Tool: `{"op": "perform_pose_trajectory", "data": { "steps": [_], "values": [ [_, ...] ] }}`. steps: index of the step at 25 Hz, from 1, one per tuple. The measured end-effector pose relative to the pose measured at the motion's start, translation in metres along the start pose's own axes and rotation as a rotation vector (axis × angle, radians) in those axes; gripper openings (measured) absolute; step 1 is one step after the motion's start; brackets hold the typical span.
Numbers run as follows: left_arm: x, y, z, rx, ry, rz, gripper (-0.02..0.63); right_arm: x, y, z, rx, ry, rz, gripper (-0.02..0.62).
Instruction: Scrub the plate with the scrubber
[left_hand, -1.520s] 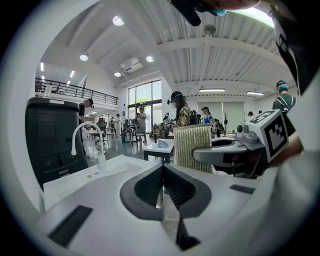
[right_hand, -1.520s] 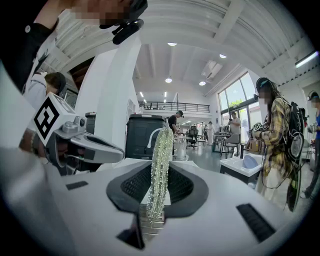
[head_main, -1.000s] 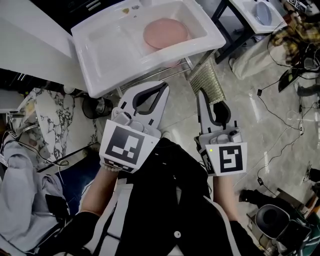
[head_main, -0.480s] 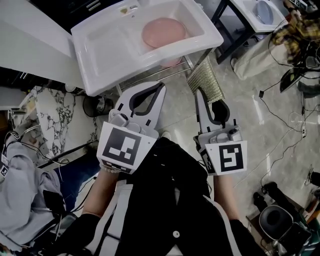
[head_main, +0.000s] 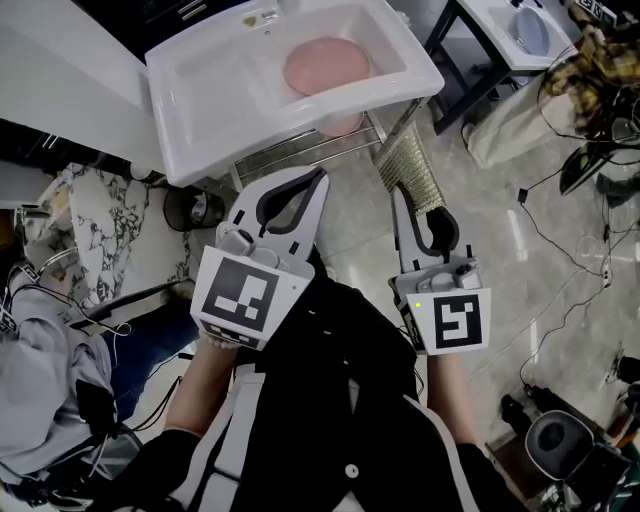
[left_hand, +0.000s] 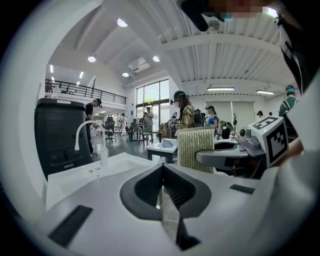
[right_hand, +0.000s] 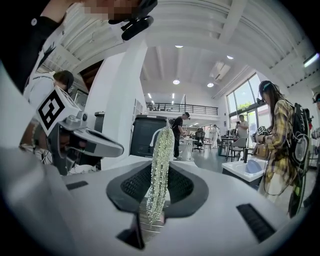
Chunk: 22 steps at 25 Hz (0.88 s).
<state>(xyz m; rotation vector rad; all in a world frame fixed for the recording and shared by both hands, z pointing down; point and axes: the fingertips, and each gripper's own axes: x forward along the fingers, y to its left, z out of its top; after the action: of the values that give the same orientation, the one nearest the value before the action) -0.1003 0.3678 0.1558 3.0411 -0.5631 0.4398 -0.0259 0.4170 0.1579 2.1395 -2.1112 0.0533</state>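
A pink plate (head_main: 325, 65) lies in the right part of the white sink (head_main: 200, 110), up ahead of both grippers. My left gripper (head_main: 321, 177) is shut with nothing in it, its tips just short of the sink's front rim. My right gripper (head_main: 397, 192) is shut on the scrubber (head_main: 410, 160), a flat greenish-yellow mesh pad that sticks out ahead of the jaws over the floor. In the right gripper view the scrubber (right_hand: 162, 145) stands edge-on between the pads. The left gripper view shows the scrubber (left_hand: 196, 147) face-on, to the right of the sink (left_hand: 85, 175).
A faucet (left_hand: 86, 131) rises at the sink's back. A second white basin (head_main: 510, 25) on a dark stand sits at the upper right. A marble-patterned surface (head_main: 95, 235) is at the left. Cables and bags cover the floor at right. Several people stand around the room.
Both grippers have drifted a little together, toward me in the head view. The jaws and the grip on the scrubber are unchanged.
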Motion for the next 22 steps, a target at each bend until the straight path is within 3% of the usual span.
{"op": "perform_pose_trajectory", "data": {
  "steps": [10, 22],
  "values": [
    [0.03, 0.009, 0.01, 0.038, -0.02, -0.029, 0.0, 0.013, -0.025, -0.007, -0.009, 0.015, -0.035, 0.077],
    [0.114, 0.07, 0.018, 0.012, 0.004, -0.046, 0.0, 0.096, -0.082, -0.005, -0.018, 0.045, -0.053, 0.077]
  ]
}}
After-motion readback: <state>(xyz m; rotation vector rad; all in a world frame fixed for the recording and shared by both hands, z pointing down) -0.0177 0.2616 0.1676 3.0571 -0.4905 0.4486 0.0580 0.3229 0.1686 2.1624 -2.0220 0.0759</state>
